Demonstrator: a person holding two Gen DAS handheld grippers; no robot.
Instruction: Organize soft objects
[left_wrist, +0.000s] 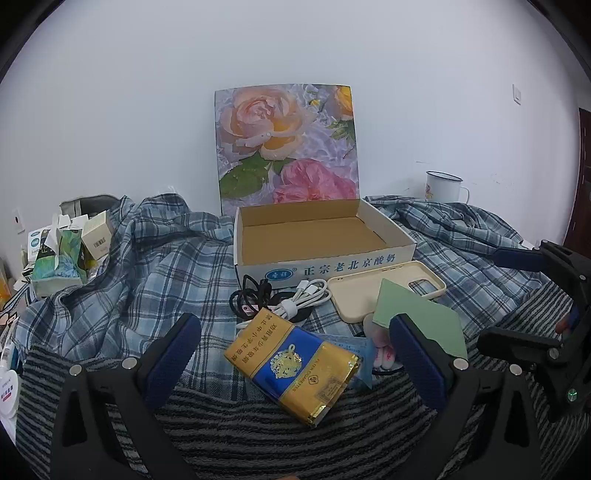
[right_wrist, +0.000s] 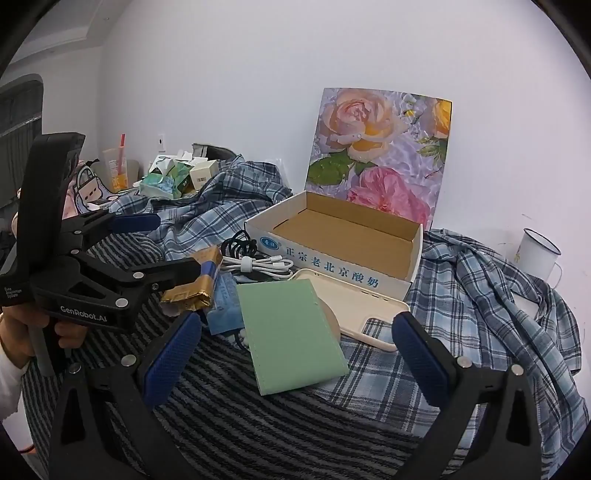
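An open cardboard box (left_wrist: 332, 267) (right_wrist: 332, 264) with a flower-print lid stands on a blue plaid shirt (left_wrist: 147, 266) (right_wrist: 480, 288). In front of it lie a black cable (left_wrist: 251, 295), a bundled white cable (left_wrist: 306, 295) (right_wrist: 262, 266), a cream phone case (left_wrist: 388, 291) (right_wrist: 369, 314), a green pouch (left_wrist: 417, 317) (right_wrist: 291, 339), a blue packet (left_wrist: 354, 350) and a gold-and-blue cigarette pack (left_wrist: 295, 365) (right_wrist: 192, 295). My left gripper (left_wrist: 295, 322) (right_wrist: 173, 245) hangs open above the pack. My right gripper (right_wrist: 297, 321) (left_wrist: 496, 299) hangs open over the pouch. Neither touches anything.
A striped blanket (left_wrist: 258, 435) (right_wrist: 258, 424) covers the near side. A tissue pack (left_wrist: 59, 258) (right_wrist: 162, 181) and small cartons sit at the far left by a drink cup (right_wrist: 118, 170). An enamel mug (left_wrist: 443, 186) (right_wrist: 537, 251) stands at the far right by the wall.
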